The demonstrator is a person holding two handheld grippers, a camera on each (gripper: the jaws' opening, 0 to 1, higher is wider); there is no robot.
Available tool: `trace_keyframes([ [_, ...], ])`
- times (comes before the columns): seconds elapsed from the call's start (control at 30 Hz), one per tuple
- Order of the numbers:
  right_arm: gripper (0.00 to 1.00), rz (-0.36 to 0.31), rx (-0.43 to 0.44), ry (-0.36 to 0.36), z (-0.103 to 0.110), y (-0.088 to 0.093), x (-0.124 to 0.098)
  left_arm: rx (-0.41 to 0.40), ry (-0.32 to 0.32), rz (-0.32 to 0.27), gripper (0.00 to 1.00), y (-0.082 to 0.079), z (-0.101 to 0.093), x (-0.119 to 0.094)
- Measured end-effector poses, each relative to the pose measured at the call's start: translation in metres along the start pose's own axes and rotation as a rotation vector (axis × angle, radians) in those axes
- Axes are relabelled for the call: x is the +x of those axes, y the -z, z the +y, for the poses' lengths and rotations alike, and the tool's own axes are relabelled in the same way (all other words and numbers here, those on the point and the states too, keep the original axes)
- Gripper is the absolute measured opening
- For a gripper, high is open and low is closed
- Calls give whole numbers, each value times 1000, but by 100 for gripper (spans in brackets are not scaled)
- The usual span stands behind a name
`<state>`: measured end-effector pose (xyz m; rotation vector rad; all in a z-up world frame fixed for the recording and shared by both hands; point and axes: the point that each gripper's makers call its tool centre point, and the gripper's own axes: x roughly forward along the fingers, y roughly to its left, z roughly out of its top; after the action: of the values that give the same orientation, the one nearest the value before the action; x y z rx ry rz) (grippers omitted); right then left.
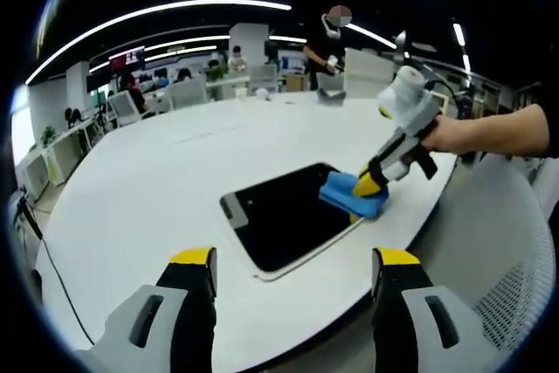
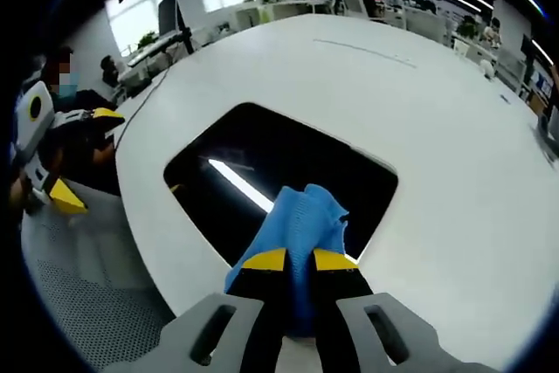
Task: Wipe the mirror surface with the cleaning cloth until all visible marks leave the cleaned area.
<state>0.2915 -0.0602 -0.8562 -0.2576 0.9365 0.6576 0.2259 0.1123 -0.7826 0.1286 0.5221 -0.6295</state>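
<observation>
Right gripper (image 2: 298, 259): we see its yellow-tipped jaws clenched on the blue cleaning cloth (image 2: 301, 220), whose free fold is pressed onto the near edge of the mirror (image 2: 262, 159). In the left gripper view the same tool (image 1: 370, 185) bears on the cloth (image 1: 351, 193) at one corner of the mirror (image 1: 284, 216), a person's hand (image 1: 450, 134) driving it. Left gripper (image 1: 297, 259): jaws spread wide with nothing between them, held off the table (image 1: 157, 181) and short of the mirror (it also appears at the left of the right gripper view (image 2: 74, 159)). The mirror lies flat near the rim of the white table, dark glass reflecting a ceiling light strip. We judge the wipe to be under way at one corner; most of the glass lies beyond the cloth. No marks are resolvable on the surface at this sharpness, so we cannot tell how much cleaning is left.
</observation>
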Motion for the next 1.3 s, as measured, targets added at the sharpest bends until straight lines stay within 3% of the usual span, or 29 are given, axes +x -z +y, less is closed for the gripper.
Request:
trace_keyframes([
  [0.67,4,6,-67,-35,16,-10,10,3,20,15,71,2,-4,1],
  [1.3,4,6,-100,-65,32,-21,20,-24,27,-25,72,-4,-4,0],
])
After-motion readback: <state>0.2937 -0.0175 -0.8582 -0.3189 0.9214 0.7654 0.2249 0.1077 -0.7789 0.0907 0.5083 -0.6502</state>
